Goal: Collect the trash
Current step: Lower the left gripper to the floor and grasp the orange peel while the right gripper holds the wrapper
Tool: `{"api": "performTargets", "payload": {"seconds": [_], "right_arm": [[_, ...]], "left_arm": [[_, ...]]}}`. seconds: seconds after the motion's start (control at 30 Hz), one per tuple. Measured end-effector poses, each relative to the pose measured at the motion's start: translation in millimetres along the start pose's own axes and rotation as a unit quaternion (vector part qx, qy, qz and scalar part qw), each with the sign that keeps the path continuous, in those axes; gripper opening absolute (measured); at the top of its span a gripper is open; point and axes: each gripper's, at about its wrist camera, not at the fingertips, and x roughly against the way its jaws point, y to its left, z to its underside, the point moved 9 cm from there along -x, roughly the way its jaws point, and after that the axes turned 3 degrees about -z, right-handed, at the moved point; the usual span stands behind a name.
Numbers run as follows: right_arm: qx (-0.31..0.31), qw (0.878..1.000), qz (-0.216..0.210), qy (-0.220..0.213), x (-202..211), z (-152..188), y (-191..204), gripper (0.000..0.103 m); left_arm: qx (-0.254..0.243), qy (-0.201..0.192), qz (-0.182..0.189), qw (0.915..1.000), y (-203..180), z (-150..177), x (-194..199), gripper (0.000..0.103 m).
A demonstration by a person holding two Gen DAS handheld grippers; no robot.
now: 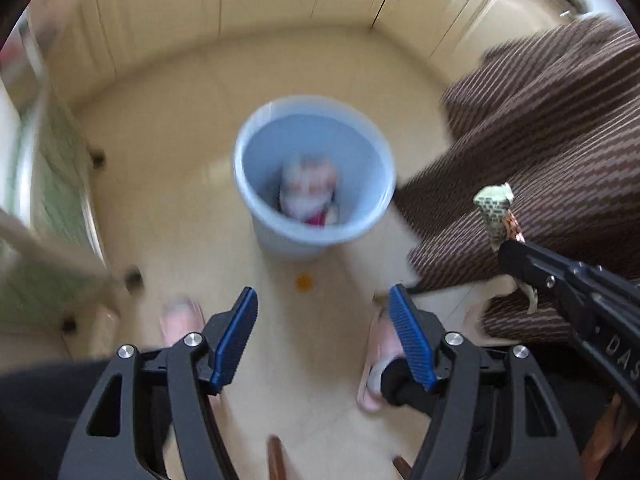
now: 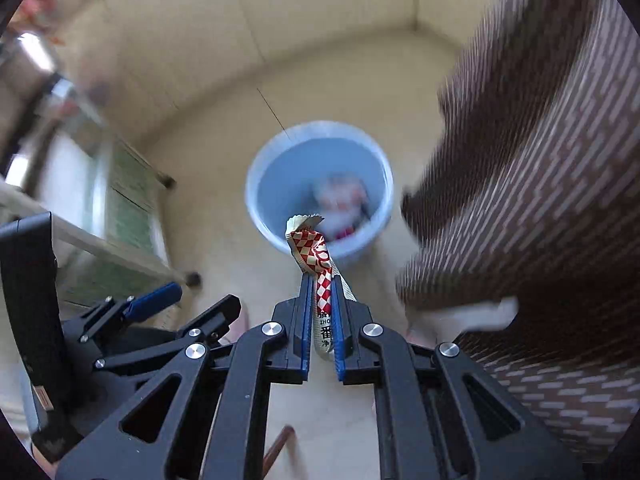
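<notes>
A light blue bin (image 1: pixel 276 184) stands on the cream floor with blurred white and pink trash (image 1: pixel 308 194) at its bottom; it also shows in the right wrist view (image 2: pixel 276 184). My left gripper (image 1: pixel 322 314) is open and empty, above the floor short of the bin. My right gripper (image 2: pixel 322 284) is shut on a red-and-white checked snack wrapper (image 2: pixel 314 256), held above the floor just short of the bin's near rim. In the left wrist view the right gripper (image 1: pixel 505 249) comes in from the right with the wrapper (image 1: pixel 495 208).
A brown striped cloth (image 1: pixel 552 152) hangs at the right, next to the bin. A white-framed piece of furniture with green panels (image 1: pixel 52 208) stands at the left. A small orange spot (image 1: pixel 304 281) lies on the floor before the bin. Feet in pink slippers (image 1: pixel 376 364) stand below.
</notes>
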Motion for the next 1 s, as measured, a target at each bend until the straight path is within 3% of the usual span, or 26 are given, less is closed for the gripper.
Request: {"api": "performTargets", "payload": {"seconds": [0.17,0.33,0.47,0.6,0.87,1.0], "right_arm": [[-0.076,0.993,0.021,0.085,-104.7,39.2,-34.0,0.008],[-0.116,0.982,0.05,0.141,-173.5,55.9,-66.0,0.008],[-0.133,0.975,0.056,0.17,-213.1,65.4,-81.5,0.008],[-0.132,0.971,0.073,0.183,-255.4,63.4,-96.3,0.008],[-0.128,0.969,0.066,0.201,-318.8,69.4,-103.9,0.008],[-0.118,0.971,0.069,0.194,-330.4,66.7,-109.9,0.008]], "left_arm": [[-0.001,0.063,-0.003,0.998,-0.7,35.9,-98.3,0.066],[0.08,0.122,0.002,0.9893,12.5,74.8,-191.0,0.067],[0.155,0.121,0.018,0.9803,29.2,88.4,-232.0,0.067],[0.195,0.107,0.004,0.975,47.4,79.2,-280.0,0.067],[0.132,0.103,0.005,0.9859,51.5,77.5,-354.5,0.067],[0.087,0.077,-0.004,0.9932,49.6,72.0,-367.4,0.066]]}}
